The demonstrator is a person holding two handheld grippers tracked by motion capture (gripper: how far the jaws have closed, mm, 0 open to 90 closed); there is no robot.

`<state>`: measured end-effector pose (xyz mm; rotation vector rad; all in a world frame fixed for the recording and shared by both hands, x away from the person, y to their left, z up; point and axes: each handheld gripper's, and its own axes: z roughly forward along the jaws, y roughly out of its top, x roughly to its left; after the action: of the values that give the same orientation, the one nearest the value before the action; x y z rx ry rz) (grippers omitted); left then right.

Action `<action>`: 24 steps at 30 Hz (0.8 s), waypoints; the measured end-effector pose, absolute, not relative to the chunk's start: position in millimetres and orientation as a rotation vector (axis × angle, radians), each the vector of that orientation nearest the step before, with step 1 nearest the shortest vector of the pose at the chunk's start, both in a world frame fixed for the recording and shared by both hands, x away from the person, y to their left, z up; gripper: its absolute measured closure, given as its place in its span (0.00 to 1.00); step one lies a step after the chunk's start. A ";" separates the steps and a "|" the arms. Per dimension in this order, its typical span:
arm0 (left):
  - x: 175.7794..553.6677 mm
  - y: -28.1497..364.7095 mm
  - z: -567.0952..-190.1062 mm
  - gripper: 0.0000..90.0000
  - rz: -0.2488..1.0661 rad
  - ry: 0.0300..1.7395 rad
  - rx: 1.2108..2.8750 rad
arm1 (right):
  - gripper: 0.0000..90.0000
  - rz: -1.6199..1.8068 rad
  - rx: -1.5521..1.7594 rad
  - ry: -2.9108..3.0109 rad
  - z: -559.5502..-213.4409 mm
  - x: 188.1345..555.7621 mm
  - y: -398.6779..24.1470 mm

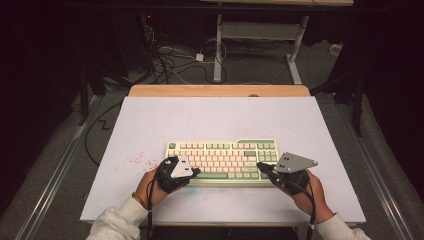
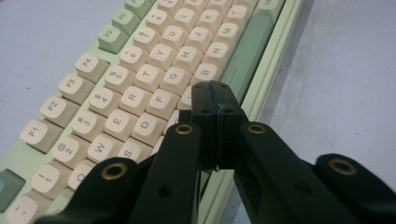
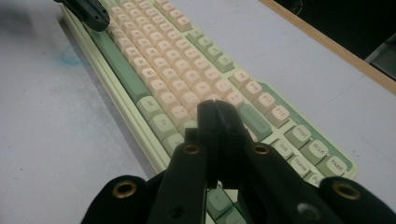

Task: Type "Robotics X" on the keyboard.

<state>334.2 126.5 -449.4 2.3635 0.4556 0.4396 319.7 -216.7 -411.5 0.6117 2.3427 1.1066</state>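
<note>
1. High view: lying near the front edge of the white table (image 1: 150, 120), a cream-and-green keyboard (image 1: 222, 161); hovering over its near-left corner, the left gripper (image 1: 196, 172); over the lower right keys, the right gripper (image 1: 260, 165). Both pointing inward, apparently poised for pressing keys.

2. Left gripper view: showing the left gripper (image 2: 212, 91) with jaws pressed fully together, nothing between them, tip sitting just above the bottom letter row beside the green space bar (image 2: 245, 56). Judging best practice: keeping the jaws closed as one blunt point, lowering straight onto a single keycap's middle, avoiding neighbouring keys.

3. Right gripper view: showing the right gripper (image 3: 215, 108) likewise closed and empty, tip over the keys near the right end of the letter block. Judging: pressing lightly, lifting cleanly, avoiding sliding the keyboard.
</note>
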 end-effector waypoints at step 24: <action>334.9 137.2 -438.4 0.97 0.464 0.484 2.305 | 1.00 1.105 0.614 2.347 -412.1 320.7 -217.5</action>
<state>334.9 137.2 -438.4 2.3050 0.4838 0.4640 320.7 -217.5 -412.1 0.6144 2.3468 1.1049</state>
